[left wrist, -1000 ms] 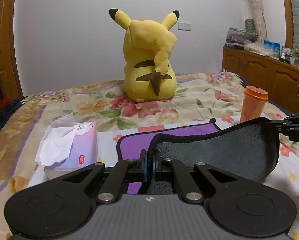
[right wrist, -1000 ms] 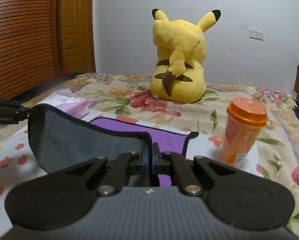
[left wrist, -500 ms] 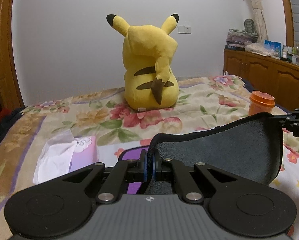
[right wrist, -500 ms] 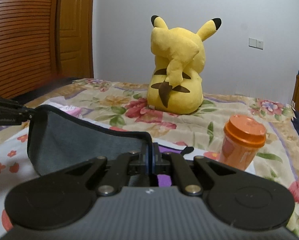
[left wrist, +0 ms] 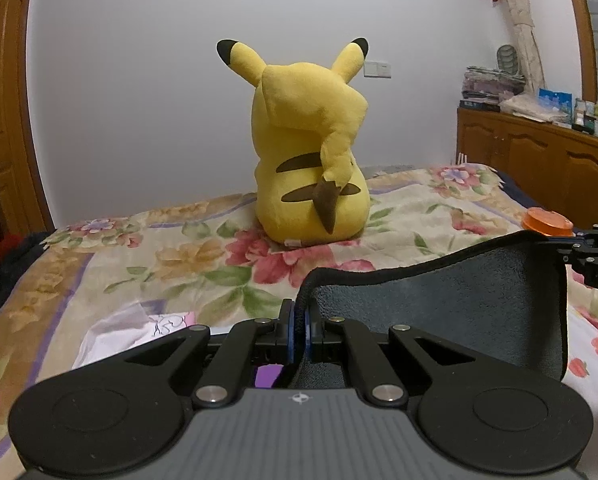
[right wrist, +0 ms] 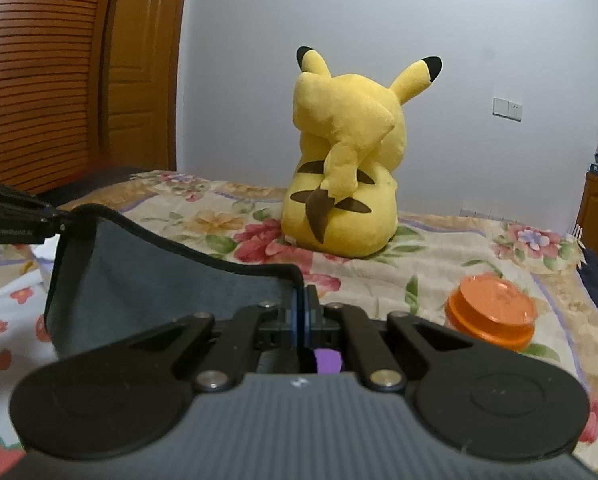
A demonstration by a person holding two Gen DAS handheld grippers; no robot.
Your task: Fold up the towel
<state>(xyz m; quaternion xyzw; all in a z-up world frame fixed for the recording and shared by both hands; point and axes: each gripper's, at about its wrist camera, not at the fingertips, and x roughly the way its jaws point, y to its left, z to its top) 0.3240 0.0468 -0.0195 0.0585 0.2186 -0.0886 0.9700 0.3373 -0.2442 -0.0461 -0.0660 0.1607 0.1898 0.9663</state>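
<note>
Grey towel (left wrist: pixel 451 300) stretched sideways between grippers

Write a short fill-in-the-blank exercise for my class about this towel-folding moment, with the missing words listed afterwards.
1. The left hand-held gripper is shut on a corner of the ____.
2. The plush toy sitting on the bed is ____ in colour.
3. The cup to the right of the right hand-held gripper has an ____ lid.
4. The towel hangs between ____ hand-held grippers.

Missing words: towel; yellow; orange; two
</note>
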